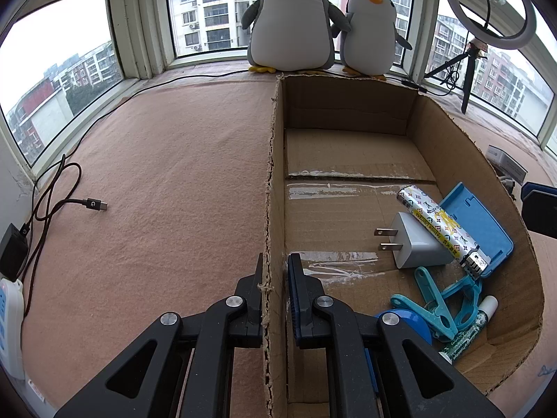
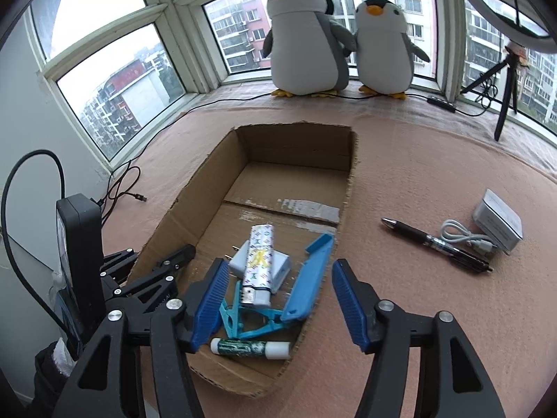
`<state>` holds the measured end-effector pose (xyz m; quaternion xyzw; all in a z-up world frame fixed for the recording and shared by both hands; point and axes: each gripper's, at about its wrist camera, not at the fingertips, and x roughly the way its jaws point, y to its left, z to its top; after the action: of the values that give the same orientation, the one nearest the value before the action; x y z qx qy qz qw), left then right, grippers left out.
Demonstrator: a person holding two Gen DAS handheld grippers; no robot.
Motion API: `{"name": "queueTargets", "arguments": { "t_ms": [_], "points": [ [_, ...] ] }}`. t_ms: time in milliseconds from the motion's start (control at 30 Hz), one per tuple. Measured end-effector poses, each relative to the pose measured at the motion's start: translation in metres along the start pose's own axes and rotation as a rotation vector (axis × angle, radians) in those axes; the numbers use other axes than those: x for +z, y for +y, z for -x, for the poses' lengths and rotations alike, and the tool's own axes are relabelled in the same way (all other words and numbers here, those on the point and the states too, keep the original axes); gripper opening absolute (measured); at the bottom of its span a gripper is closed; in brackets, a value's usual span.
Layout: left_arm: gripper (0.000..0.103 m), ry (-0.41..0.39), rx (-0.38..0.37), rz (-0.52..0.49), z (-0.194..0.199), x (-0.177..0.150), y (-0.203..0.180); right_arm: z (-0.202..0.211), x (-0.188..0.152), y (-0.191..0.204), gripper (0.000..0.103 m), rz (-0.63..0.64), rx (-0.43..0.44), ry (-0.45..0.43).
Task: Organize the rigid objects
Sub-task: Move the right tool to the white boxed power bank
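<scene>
Left hand-held gripper (image 1: 275, 275): your jaws are clenched on the left wall of the cardboard box (image 1: 273, 160), one pad outside and one inside, steadying it on the desk (image 1: 156, 174).
Right hand-held gripper (image 2: 278, 292): released and empty; jaws spread over the near end of the box, the left pad inside it, the right pad beyond its right wall.
Box contents: lighter (image 2: 259, 261) lying across the white charger plug (image 2: 278, 268); blue case (image 2: 311, 275) leaning on the right wall; teal clips (image 2: 250, 324) and lip balm tube (image 2: 250, 346) nearest you.
Items left outside: black pen (image 2: 435, 244), white cable (image 2: 463, 237) and small white box (image 2: 497, 223), together on the desk at about 2 o'clock from your right hand-held gripper, well apart from it.
Risk, box: the wall is thin, torn card; pulling with the left grip may bend it or drag the box askew.
Risk, pen: it overlaps the cable; a careless pinch may lift both, or roll the pen away.
Risk, swing: your right pad may clip the right wall as you go.
</scene>
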<state>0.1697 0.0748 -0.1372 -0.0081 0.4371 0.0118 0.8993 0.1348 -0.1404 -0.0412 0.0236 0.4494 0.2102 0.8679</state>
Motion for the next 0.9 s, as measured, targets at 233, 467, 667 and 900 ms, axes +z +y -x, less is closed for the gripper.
{"name": "queueTargets", "arguments": {
  "t_ms": [233,467,667,900],
  "points": [
    [0.010,0.000,0.000,0.000,0.000,0.000,0.000,0.021,0.000,-0.034,0.062,-0.041,-0.074,-0.033],
    [0.010,-0.001,-0.001,-0.002,0.000,-0.001,0.000,0.044,0.009,-0.092,0.064,-0.142,-0.146,-0.055],
    [0.010,-0.001,-0.004,-0.003,0.000,0.000,0.001,0.058,0.022,-0.143,0.065,-0.278,-0.156,-0.091],
    [0.010,-0.002,-0.005,-0.002,0.000,0.000,0.001,0.038,0.038,-0.203,0.072,-0.465,-0.199,0.010]
  ]
}}
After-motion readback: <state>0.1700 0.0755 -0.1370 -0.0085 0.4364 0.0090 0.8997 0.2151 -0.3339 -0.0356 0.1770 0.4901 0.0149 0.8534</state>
